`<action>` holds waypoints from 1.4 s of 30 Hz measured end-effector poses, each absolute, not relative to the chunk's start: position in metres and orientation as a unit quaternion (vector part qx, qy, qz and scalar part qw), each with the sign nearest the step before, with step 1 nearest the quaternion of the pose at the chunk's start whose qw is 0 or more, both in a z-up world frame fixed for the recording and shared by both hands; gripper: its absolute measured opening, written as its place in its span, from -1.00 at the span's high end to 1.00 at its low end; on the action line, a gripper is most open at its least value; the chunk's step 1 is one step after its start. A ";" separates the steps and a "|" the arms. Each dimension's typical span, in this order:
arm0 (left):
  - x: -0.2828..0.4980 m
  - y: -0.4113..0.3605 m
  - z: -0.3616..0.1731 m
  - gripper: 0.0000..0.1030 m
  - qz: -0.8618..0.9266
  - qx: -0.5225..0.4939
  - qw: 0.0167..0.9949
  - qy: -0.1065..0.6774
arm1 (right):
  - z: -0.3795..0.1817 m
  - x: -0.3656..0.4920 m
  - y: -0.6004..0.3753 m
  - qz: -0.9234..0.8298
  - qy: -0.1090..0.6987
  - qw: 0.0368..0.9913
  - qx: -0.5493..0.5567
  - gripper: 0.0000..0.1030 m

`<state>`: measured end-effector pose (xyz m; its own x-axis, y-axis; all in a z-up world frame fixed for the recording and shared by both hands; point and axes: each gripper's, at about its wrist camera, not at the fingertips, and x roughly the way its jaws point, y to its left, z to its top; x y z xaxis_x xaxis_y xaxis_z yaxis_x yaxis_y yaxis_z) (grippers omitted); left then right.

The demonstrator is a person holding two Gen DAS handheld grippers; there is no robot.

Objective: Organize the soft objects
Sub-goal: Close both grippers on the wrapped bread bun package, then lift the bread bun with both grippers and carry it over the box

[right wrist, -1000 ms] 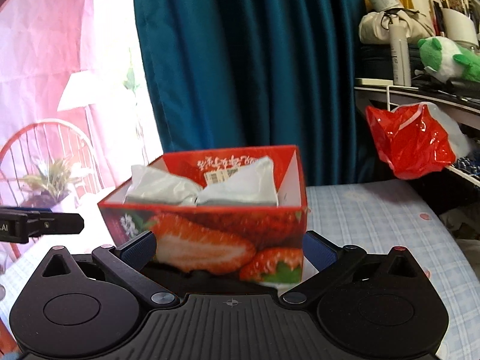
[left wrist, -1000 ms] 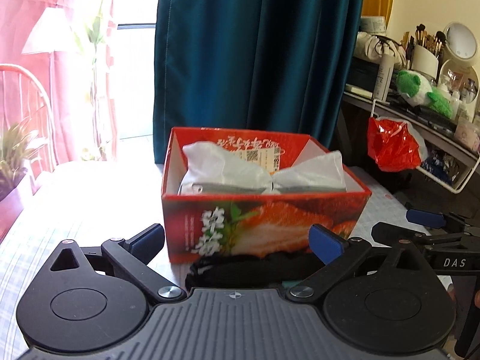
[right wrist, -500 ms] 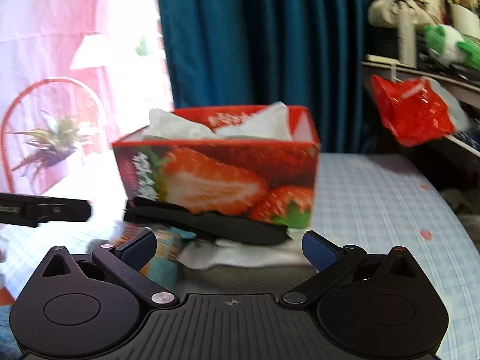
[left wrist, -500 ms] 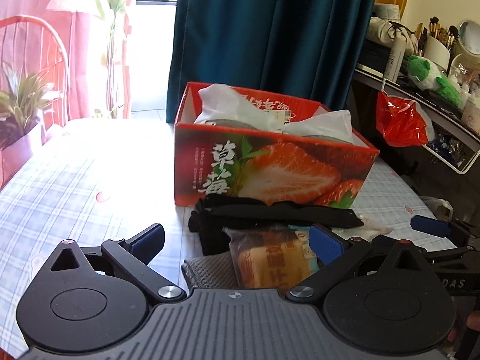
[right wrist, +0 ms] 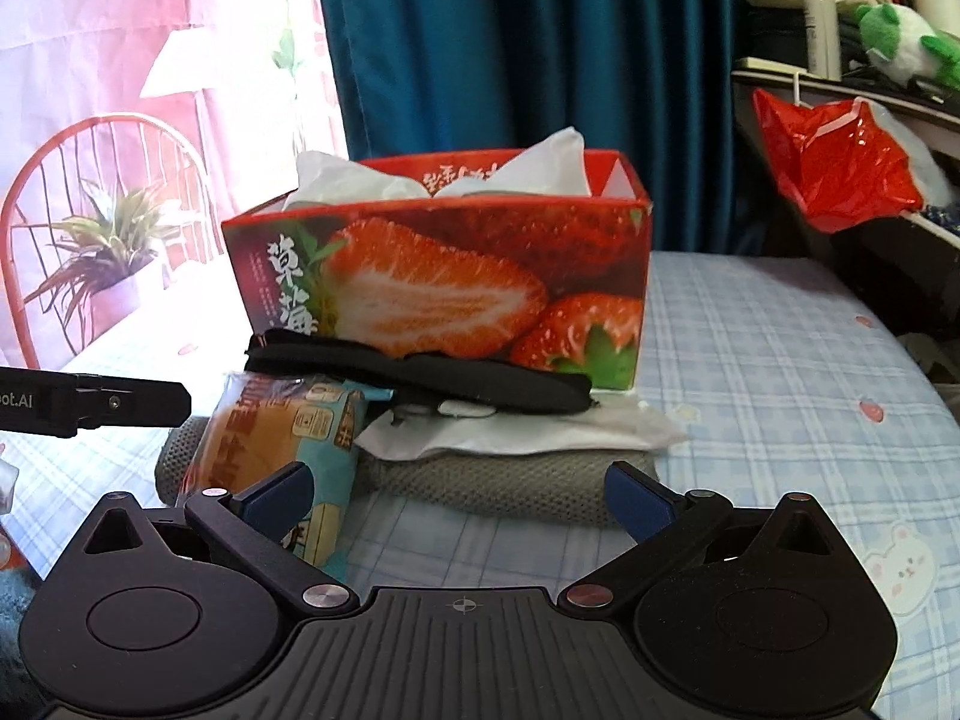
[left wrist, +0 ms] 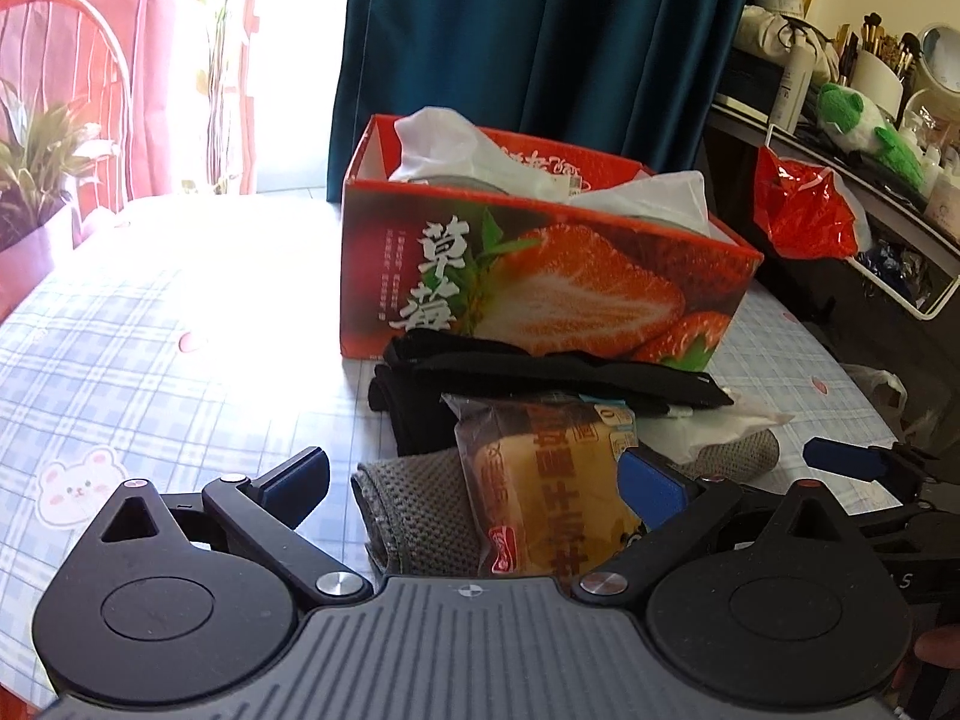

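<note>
Meanwhile both grippers, left and right, hover with jaws spread (gripping nothing) over the bread packet beside the strawberry box.

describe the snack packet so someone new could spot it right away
Find the red strawberry box on the checked tablecloth. In the pile before it, the snack packet leans on a grey knitted cloth. It alone is glossy plastic, orange with teal.

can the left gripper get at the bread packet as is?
Probably yes. The left gripper is open, the bread packet lies between its fingers on top of the grey knit cloth, and nothing covers its near end. Only its far end tucks under the black strap.
</note>
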<state>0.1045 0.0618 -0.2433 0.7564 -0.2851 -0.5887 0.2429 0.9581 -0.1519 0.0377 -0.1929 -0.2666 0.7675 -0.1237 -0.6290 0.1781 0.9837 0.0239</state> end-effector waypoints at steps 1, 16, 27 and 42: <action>0.105 0.063 -0.244 -1.00 -0.141 -0.038 0.935 0.323 | -0.268 0.038 -0.193 -0.078 0.332 0.939 0.042 -0.96; 0.112 0.061 -0.257 -0.34 -0.188 -0.065 0.920 0.338 | -0.278 0.046 -0.184 -0.029 0.360 0.932 0.019 -0.29; 0.123 0.057 -0.270 -0.29 -0.204 -0.073 0.908 0.359 | -0.286 0.051 -0.157 0.040 0.371 0.927 -0.035 -0.27; 0.127 0.053 -0.273 -0.04 -0.235 -0.079 0.899 0.362 | -0.298 0.071 -0.127 0.111 0.376 0.914 -0.106 -0.02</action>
